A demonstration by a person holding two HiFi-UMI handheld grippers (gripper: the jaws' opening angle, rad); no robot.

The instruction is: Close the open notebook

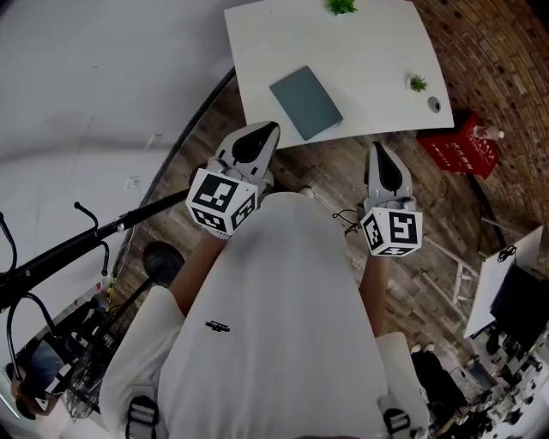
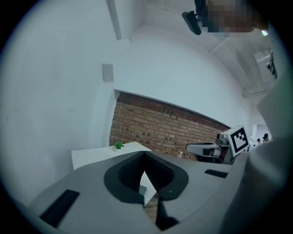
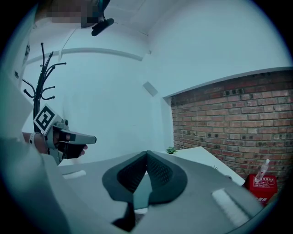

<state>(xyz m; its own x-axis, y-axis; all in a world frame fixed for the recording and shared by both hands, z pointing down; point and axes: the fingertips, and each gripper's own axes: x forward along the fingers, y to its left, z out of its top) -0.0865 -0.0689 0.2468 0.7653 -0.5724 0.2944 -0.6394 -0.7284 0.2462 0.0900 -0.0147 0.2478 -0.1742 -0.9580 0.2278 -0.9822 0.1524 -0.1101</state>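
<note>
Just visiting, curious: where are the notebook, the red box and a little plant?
notebook (image 1: 306, 102): head view, cover's middle.
red box (image 1: 455, 153): head view, top face.
little plant (image 1: 418, 83): head view, leaves.

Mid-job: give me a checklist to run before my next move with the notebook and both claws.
1. Notebook closed: ok, teal cover up, lying flat on the table.
2. Left claw empty: ok, jaws together.
3. Right claw empty: ok, jaws together.
4. Claws off the notebook: ok, neither touches it.
5. Far plant and right plant apart from the notebook: ok.
6. Notebook's near corner over the table edge: cannot tell.
</note>
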